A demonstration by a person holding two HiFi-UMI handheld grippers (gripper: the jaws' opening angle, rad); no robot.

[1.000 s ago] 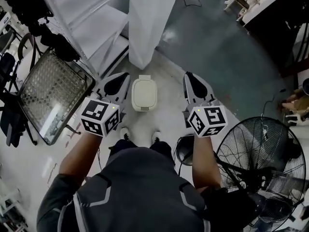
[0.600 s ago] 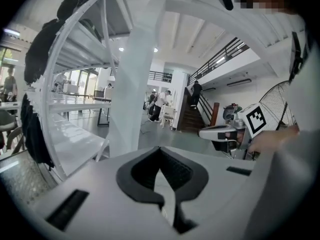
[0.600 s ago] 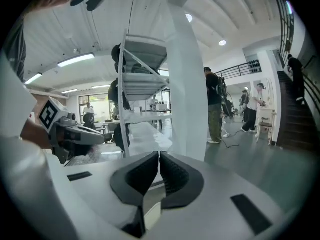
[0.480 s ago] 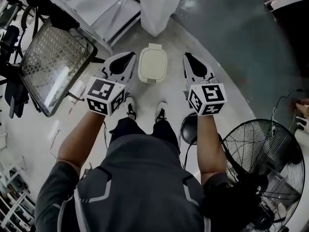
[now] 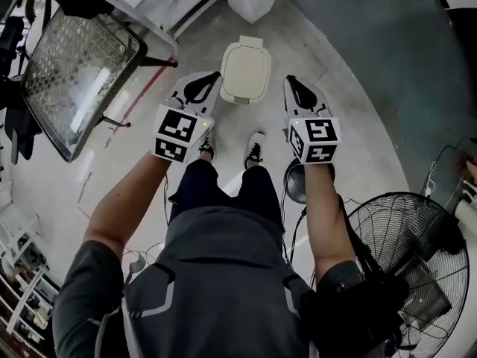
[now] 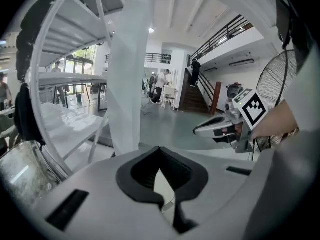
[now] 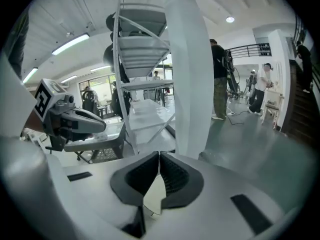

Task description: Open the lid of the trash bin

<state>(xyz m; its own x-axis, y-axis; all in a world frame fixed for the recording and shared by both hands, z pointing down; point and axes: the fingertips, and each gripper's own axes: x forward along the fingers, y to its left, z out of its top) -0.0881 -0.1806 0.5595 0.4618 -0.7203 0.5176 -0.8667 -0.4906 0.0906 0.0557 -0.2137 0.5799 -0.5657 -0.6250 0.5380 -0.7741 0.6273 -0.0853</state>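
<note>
Approach step: shut trash bin lid [image 5: 245,71] at 12 o'clock, between left gripper [image 5: 209,80] and right gripper [image 5: 292,85], jaws closed, empty; next, likely hook its edge upward.

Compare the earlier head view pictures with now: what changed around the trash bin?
The trash bin slid up the head view, from between the left hand-held gripper and right hand-held gripper to just ahead of their tips. Both look lowered and closer together. Nothing was grasped. The bin stayed closed, and both pairs of jaws are shut and empty.
</note>
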